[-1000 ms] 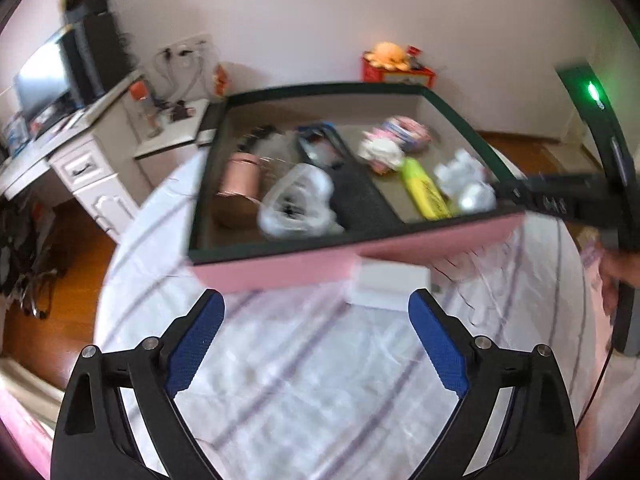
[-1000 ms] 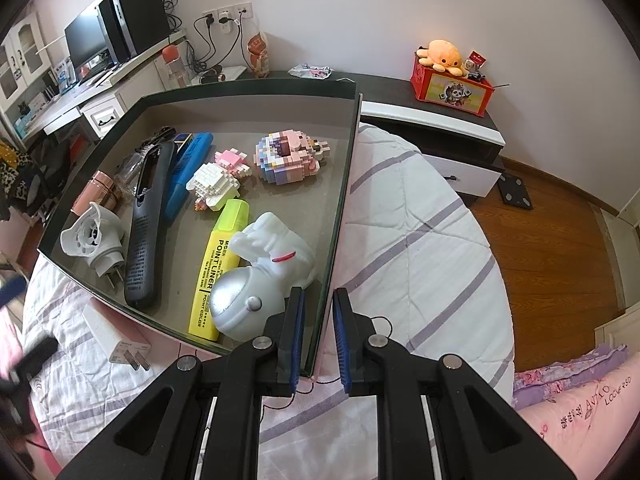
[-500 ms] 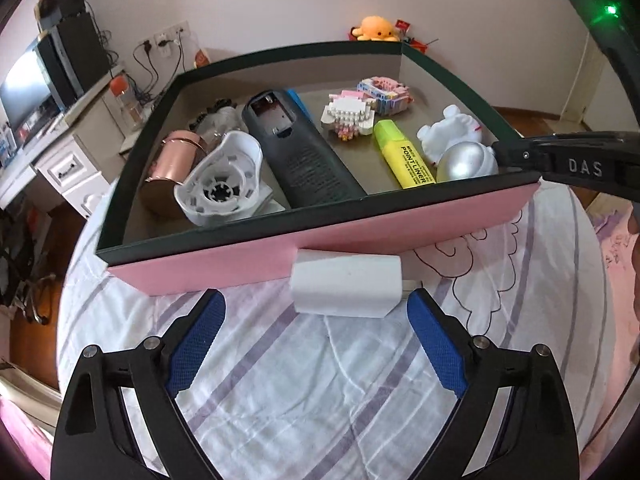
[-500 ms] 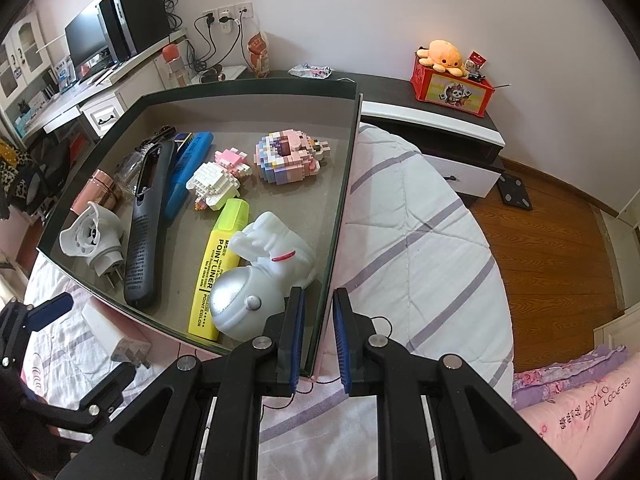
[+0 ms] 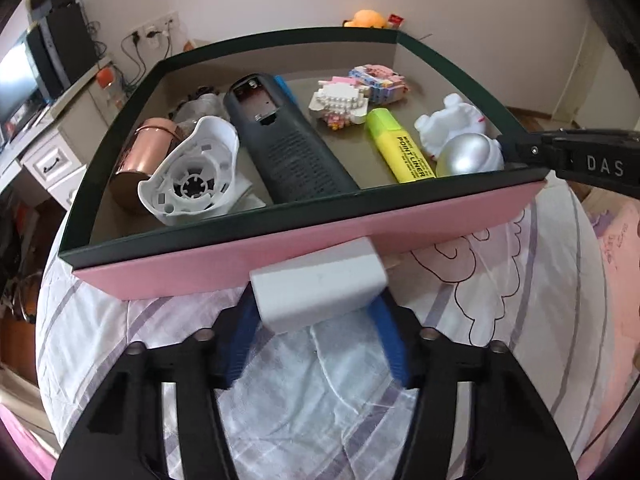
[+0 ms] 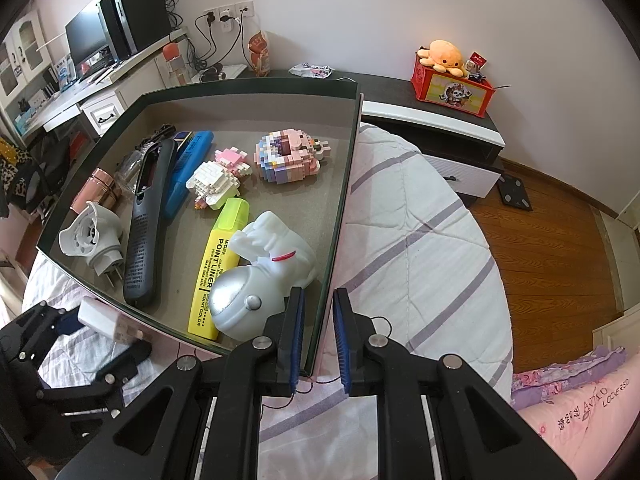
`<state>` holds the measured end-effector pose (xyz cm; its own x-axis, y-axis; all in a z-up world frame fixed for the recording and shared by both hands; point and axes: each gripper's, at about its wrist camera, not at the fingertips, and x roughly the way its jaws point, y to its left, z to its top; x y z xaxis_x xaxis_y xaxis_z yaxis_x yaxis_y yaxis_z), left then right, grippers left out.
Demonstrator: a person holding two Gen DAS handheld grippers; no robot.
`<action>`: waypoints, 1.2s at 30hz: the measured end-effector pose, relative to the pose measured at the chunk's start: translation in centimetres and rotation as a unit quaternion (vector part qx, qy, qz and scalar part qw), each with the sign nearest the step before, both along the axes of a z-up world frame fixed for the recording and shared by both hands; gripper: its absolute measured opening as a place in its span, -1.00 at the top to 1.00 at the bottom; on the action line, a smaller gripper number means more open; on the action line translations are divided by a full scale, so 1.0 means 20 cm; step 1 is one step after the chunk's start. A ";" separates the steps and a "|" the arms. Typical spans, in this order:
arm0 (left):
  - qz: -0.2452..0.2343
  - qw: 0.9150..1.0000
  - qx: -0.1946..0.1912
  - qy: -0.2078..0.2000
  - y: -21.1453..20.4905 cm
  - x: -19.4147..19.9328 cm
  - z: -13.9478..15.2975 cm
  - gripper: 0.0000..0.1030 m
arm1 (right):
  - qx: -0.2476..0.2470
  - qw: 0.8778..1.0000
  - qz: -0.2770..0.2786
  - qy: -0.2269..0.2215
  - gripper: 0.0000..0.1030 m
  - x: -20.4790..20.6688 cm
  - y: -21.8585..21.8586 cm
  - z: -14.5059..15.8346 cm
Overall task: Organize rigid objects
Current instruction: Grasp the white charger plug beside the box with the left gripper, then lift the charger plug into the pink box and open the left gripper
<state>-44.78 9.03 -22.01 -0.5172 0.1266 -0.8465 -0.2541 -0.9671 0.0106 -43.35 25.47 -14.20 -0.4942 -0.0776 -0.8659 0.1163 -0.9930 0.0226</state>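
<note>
Charger block point(image 5: 318, 286) pinched in your left gripper point(image 5: 316, 344), just outside tray point(image 5: 280, 252). Right gripper point(image 6: 318, 336) clamps tray wall. Next: lift block over wall, release inside.

Left tongs point(image 5: 316, 316) closed on the charger point(image 5: 320, 286); right tongs point(image 6: 318, 334) nearly closed, clamping the box wall point(image 6: 339, 216).

Blue case point(image 5: 285, 85): mostly hidden behind the dark remote point(image 5: 288, 152).
Charger point(image 5: 320, 286) prongs: unseen from the left wrist, perhaps facing the box point(image 5: 240, 258).
</note>
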 end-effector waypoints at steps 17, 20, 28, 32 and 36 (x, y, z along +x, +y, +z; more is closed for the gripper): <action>-0.006 1.000 0.021 0.020 -0.13 0.13 0.10 -0.06 | 0.002 1.000 0.000 0.000 0.69 0.00 0.01 0.00; -0.010 0.999 0.038 0.027 -0.17 0.15 0.15 -0.06 | 0.002 1.000 0.000 0.002 0.69 0.00 0.01 -0.01; -0.013 0.998 0.027 0.063 -0.21 0.09 0.34 -0.06 | 0.004 1.000 0.003 -0.003 0.69 -0.01 0.02 -0.01; -0.028 0.997 0.028 0.067 -0.18 -0.04 0.42 -0.06 | 0.006 1.000 0.004 -0.003 0.69 -0.03 0.01 0.00; -0.032 0.997 0.024 0.063 -0.12 -0.20 0.46 -0.06 | 0.008 1.000 0.007 -0.003 0.69 -0.04 0.01 0.00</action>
<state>-48.69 6.55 -12.76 -0.6092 0.2014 -0.7670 -0.3156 -0.9489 0.0016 -44.11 25.72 -14.26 -0.4882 -0.0699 -0.8699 0.1303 -0.9915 0.0065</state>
